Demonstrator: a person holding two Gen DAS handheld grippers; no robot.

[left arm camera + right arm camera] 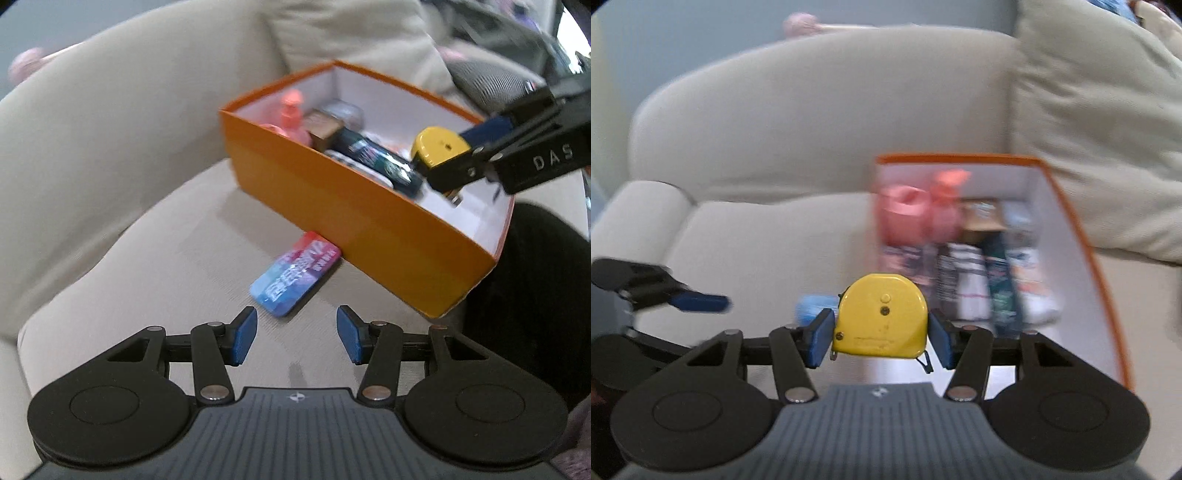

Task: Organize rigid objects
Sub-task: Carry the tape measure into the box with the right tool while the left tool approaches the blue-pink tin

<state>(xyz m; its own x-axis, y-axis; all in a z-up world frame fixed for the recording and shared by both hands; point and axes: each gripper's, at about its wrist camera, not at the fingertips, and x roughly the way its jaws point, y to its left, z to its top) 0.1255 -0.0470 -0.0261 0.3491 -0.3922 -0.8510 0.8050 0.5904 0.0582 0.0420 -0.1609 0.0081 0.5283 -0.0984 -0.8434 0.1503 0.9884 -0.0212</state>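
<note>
Now right gripper point(881, 334) clamps tape measure point(881, 317) — left gripper point(295, 339) empty.

Your right gripper point(881, 338) points steeply downward with its 2 blue pads point(820, 338) pressed against the flat sides of a yellow tape measure point(882, 317), holding it clear in the air. Your left gripper point(295, 334) also tilts steeply down, its jaws parted about halfway with nothing between the pads point(243, 338).

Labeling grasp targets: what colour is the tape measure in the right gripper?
Yellow tape measure, clearest in the right wrist view.
</note>
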